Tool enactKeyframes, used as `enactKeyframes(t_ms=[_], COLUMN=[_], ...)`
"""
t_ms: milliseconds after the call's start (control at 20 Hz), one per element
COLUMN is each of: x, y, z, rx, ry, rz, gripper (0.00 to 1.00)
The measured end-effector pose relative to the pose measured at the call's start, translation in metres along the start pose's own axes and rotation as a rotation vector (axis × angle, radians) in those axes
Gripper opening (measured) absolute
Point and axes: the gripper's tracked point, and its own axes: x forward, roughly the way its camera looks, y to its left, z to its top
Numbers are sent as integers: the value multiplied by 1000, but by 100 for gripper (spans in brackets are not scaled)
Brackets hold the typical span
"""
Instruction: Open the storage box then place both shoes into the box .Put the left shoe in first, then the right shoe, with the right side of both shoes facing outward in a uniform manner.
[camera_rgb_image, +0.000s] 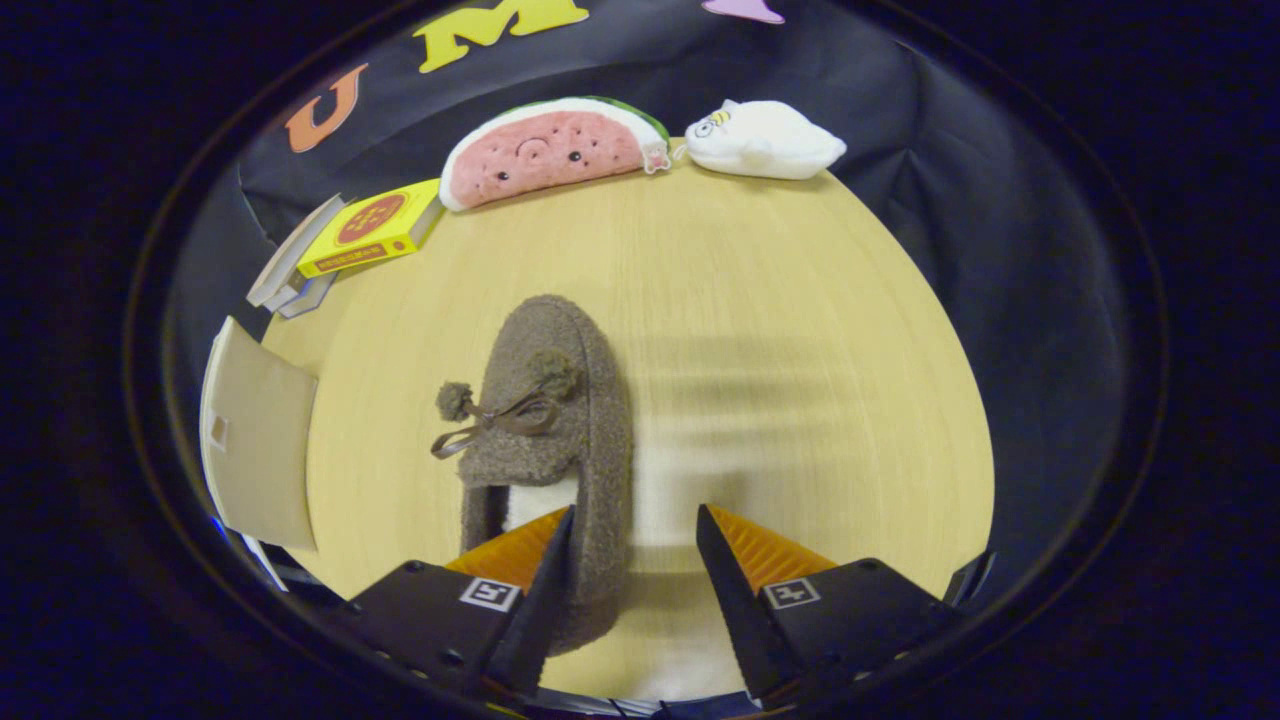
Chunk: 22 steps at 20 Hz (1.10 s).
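Shoe lies on the desk, heel wall between the jaws, toe pointing beyond them. Jaws stand wide open, gripping nothing. Risk: left finger sits inside the opening, so closing may pinch only soft fleece and slip.

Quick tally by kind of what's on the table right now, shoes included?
Shoes: 1, the brown fuzzy shoe, its heel side wall between the open tool fingers.
Plush toys: 2, the watermelon plush and the white plush.
Yellow boxes: 1, yellow box.
Cardboard flaps: 1, cardboard flap.
Total: 5.
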Motion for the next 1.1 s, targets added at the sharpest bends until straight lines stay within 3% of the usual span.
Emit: enactKeyframes(t_ms=[200,250,300,350,700,1100], x=[4,4,3,2,-12,-54], y=[14,13,12,13,26,59], z=[0,0,0,-1,-13,-39], rx=[-11,-20,-19,-12,55,80], ry=[19,16,11,13,19,11], rz=[24,3,-16,-26,6,98], gripper=[38,22,19,1,0,0])
